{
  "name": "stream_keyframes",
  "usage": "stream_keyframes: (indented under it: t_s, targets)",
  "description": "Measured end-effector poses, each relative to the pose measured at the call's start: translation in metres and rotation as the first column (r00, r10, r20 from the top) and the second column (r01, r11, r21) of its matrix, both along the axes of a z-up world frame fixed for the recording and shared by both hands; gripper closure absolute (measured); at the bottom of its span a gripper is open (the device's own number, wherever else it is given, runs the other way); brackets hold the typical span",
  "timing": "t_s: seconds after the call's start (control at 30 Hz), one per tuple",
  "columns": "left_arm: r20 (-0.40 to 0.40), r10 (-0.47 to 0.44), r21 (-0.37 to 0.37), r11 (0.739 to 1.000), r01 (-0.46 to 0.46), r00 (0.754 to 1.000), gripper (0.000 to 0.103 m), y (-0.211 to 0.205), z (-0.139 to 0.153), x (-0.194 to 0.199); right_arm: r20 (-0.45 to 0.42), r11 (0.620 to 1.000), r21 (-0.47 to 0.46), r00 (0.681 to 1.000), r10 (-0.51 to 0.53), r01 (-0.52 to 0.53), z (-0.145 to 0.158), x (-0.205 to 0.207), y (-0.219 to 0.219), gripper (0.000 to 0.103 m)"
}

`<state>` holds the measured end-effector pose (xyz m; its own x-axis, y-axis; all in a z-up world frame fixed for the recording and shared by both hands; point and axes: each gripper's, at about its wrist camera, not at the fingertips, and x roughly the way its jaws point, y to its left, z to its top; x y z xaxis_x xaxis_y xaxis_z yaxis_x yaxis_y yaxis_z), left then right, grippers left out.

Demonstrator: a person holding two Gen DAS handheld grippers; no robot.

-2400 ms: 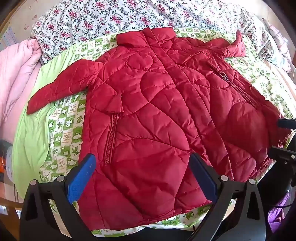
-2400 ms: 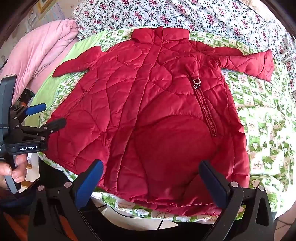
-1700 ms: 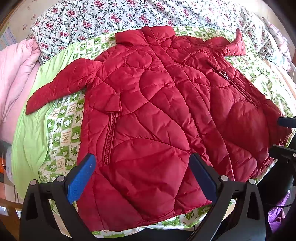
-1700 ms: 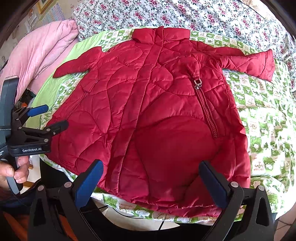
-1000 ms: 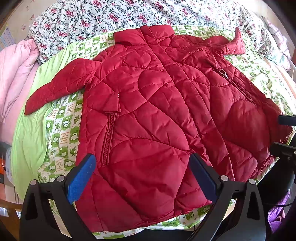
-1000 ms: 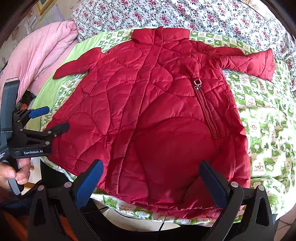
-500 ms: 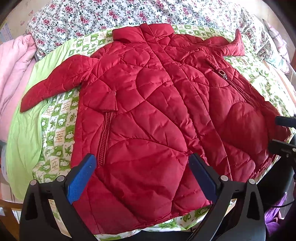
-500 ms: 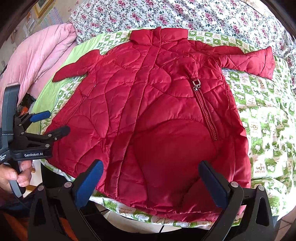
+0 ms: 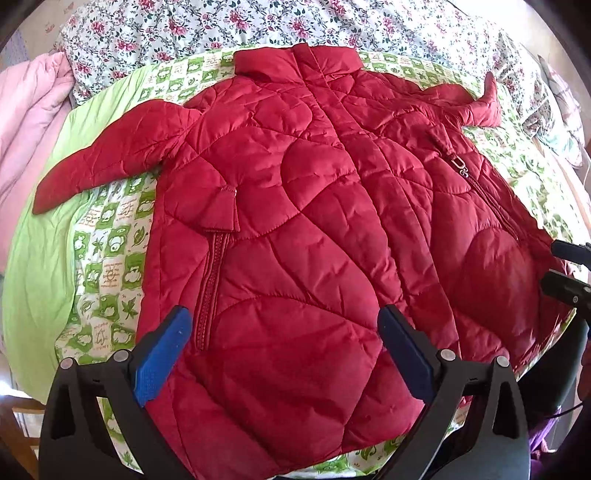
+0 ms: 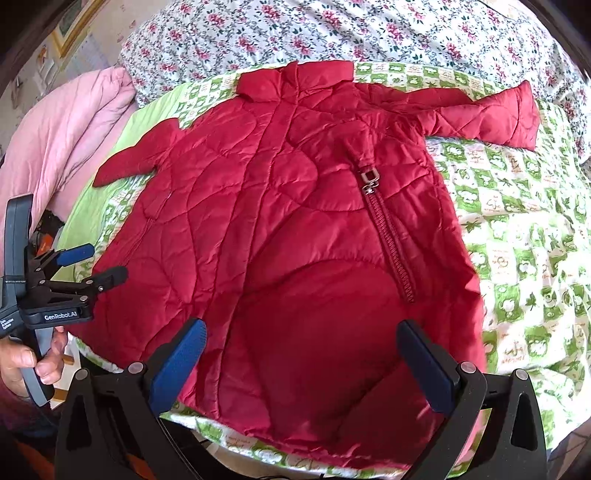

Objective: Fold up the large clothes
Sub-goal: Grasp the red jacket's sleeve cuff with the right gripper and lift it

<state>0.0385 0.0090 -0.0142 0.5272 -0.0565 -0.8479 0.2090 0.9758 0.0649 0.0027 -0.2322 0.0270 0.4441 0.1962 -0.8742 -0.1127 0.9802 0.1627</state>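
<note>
A red quilted jacket lies flat and front-up on the bed, collar far, hem near, both sleeves spread out; it also shows in the right wrist view. My left gripper is open and empty, held above the hem on the jacket's left half. My right gripper is open and empty above the hem on the right half. The left gripper also shows from the side in the right wrist view, off the jacket's left edge. The right gripper's fingertips show at the left wrist view's right edge.
The jacket rests on a green and white checked sheet. A floral duvet lies beyond the collar. A pink quilt is bunched at the left. The bed's near edge runs just under the hem.
Both grippers have shifted slightly left along the hem and stay open. The jacket has not moved on the bed.
</note>
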Motion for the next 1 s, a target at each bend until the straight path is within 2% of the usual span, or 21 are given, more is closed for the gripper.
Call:
stream_keyframes:
  t_s: [0.13,0.23,0.4,0.57,0.73,0.83,0.93,1.0]
  targets:
    - [-0.031,0.007,-0.015,1.0,-0.007,0.999,0.002,-0.001,-0.003,0.012,0.012,0.999,0.025,1.0,-0.024,0.023,0.003,0.013,-0.015,0.0]
    - [-0.046,0.013,-0.023,1.0,-0.014,0.999,0.002,-0.001,-0.004,0.022,0.025,0.999,-0.004,0.998,-0.052,0.052,0.006,0.026,-0.028,0.0]
    - [-0.012,0.012,0.008,1.0,-0.012,1.0,0.002,-0.003,-0.001,0.039,0.054,0.993,-0.059,0.994,-0.098,0.101,0.014,0.052,-0.055,0.0]
    - [-0.02,0.013,0.004,1.0,-0.013,1.0,0.002,-0.004,-0.002,0.056,0.065,0.988,-0.056,0.988,-0.143,0.146,0.017,0.086,-0.089,0.0]
    - [0.029,0.019,0.032,0.999,-0.02,0.999,0.002,-0.005,-0.001,0.067,0.079,0.979,-0.063,0.979,-0.188,0.193,0.017,0.121,-0.121,0.0]
    - [0.06,0.024,-0.004,1.0,-0.023,0.998,0.002,-0.005,0.002,0.074,0.079,0.97,-0.041,0.969,-0.235,0.238,0.016,0.141,-0.145,0.0]
    - [0.144,0.044,-0.045,0.998,-0.038,0.989,0.002,-0.002,0.01,0.076,0.079,0.953,-0.025,0.951,-0.3,0.303,0.014,0.163,-0.173,0.0]
    - [0.132,0.027,-0.037,0.999,-0.022,0.991,0.002,-0.005,0.009,0.083,0.085,0.939,-0.026,0.937,-0.339,0.343,0.009,0.181,-0.19,0.0]
